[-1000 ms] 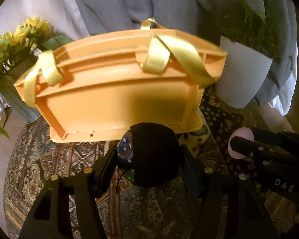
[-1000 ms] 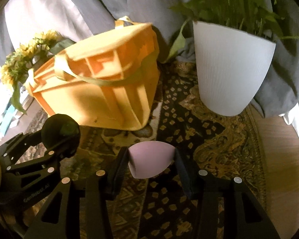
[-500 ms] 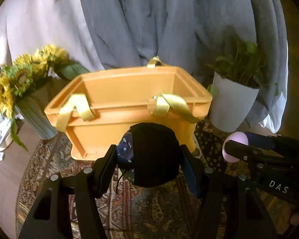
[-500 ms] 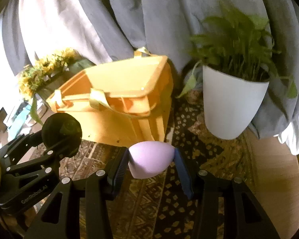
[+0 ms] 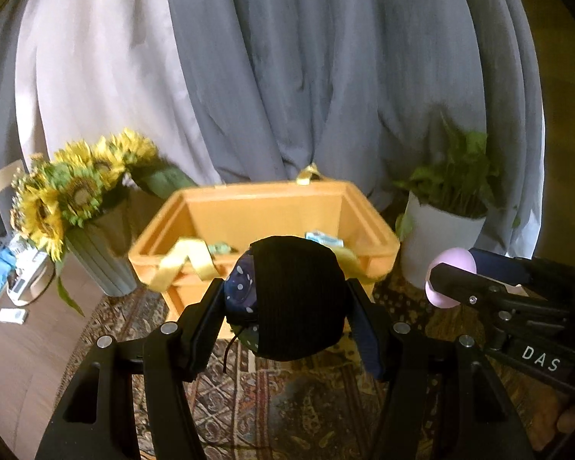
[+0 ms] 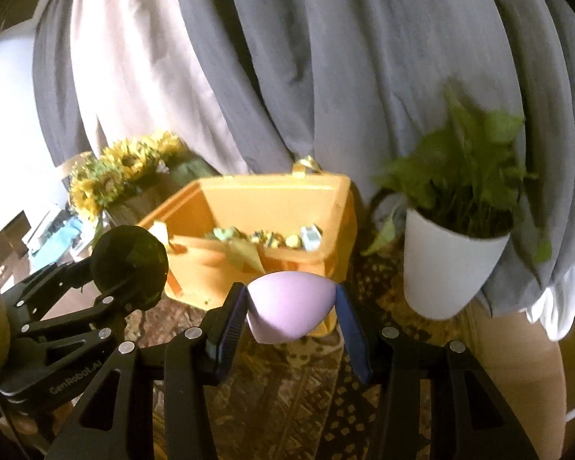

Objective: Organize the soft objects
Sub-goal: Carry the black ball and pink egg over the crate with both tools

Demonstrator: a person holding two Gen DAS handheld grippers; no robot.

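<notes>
My left gripper (image 5: 287, 303) is shut on a black soft ball with a dotted blue patch (image 5: 299, 299), held up in front of the orange bin (image 5: 195, 211). My right gripper (image 6: 291, 314) is shut on a lilac egg-shaped sponge (image 6: 289, 312), also held above the rug before the orange bin (image 6: 337, 207). The bin is open, has yellow strap handles (image 5: 188, 260) and holds several small items (image 6: 264, 237). Each gripper shows in the other's view: the right one with the sponge (image 5: 446, 280), the left one with the black ball (image 6: 130, 264).
A white pot with a green plant (image 6: 452, 264) stands right of the bin. A vase of sunflowers (image 5: 76, 195) stands left of it. A patterned rug (image 5: 287, 402) lies under everything. Grey and white curtains (image 5: 287, 76) hang behind. Small items lie on the floor far left (image 5: 15, 295).
Both grippers have risen with their objects. The bin now sits lower in view, and its open inside with its contents shows. More curtain is in view.
</notes>
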